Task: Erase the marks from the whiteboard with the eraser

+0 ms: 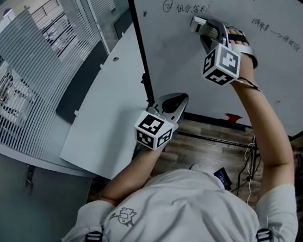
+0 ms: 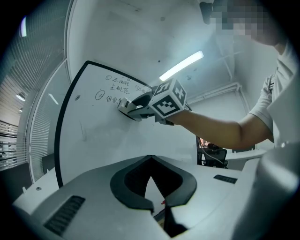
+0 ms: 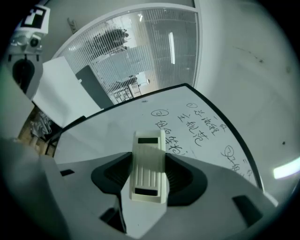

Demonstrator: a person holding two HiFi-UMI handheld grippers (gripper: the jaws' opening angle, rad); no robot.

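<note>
Gripping the light, stiff plastic eraser (image 3: pixel 149 180) by its sides, the right claw (image 3: pixel 149 159) meets the whiteboard (image 3: pixel 112 129); the left claw (image 2: pixel 155 206) hangs clenched, empty.

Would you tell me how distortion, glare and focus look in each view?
Head view: fisheye bends the whiteboard edge into a curve. Left gripper view: a ceiling light glares, corners vignetted black. Right gripper view: the eraser is sharp, the corners black too.
</note>
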